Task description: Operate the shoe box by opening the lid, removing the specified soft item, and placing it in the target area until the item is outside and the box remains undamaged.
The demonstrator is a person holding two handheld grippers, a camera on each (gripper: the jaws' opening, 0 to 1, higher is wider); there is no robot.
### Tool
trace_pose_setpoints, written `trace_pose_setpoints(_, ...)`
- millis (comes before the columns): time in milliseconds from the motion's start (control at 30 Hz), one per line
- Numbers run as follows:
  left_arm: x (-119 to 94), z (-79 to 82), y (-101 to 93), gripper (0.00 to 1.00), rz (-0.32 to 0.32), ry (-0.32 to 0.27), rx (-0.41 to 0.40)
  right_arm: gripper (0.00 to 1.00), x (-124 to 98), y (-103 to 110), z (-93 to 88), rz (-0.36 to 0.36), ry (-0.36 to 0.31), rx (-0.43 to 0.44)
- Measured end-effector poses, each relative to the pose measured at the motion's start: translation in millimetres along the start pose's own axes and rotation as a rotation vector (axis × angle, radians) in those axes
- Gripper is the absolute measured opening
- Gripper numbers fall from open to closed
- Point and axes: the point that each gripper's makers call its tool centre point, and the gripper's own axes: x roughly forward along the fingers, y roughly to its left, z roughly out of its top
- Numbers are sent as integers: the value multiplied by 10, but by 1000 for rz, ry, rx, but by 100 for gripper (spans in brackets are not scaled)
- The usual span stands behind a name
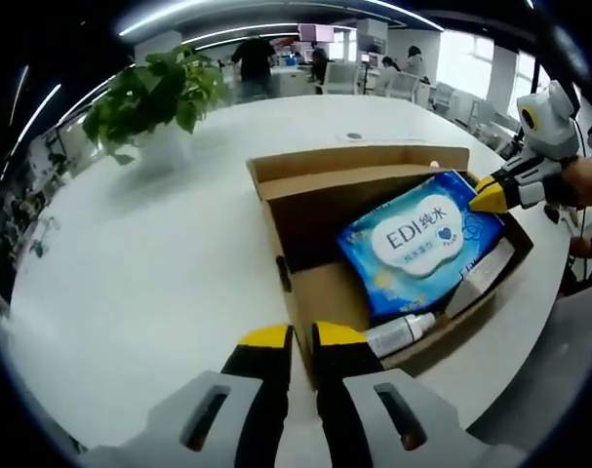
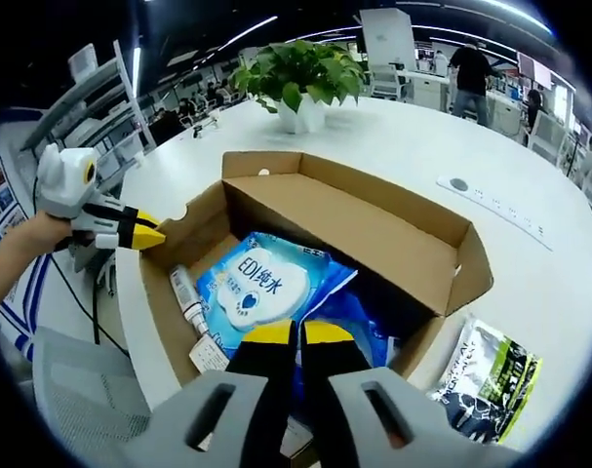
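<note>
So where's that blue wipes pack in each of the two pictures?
Left gripper view: the wipes pack lies in the open box, right of centre, with the right gripper at its far corner.
Right gripper view: the pack lies in the box, left of centre, just above that view's own gripper.
Shared landmark: the potted plant on the white table beyond the box.

Open office: white table (image 1: 159, 263), potted plant (image 2: 300, 78), ceiling strip lights (image 1: 227, 31).

Blue wipes pack (image 2: 256, 288) lies in open shoe box (image 2: 374, 229) (cardboard).
</note>
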Motion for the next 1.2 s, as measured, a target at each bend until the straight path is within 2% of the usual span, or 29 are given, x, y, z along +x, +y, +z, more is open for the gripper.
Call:
trace_pose_setpoints(267, -69, 224, -58, 11, 9, -37, 44, 0, 25, -70, -87, -17, 26, -2)
trace_pose_setpoints(633, 74, 337, -277, 15, -41, -26, 98, 0, 69, -131, -179, -35, 62, -32)
trace_pose_setpoints(867, 224, 298, -467, 18, -123, 10, 101, 0, 89, -155, -216, -41, 79, -43)
trace_pose_setpoints(1000, 309, 252, -523, 19, -148, 40, 98, 0, 97, -164, -232, -42, 83, -50)
trace_pose_setpoints(1200, 438, 252, -625, 20, -215, 48, 16, 0, 104, -172, -245, -40, 82, -40)
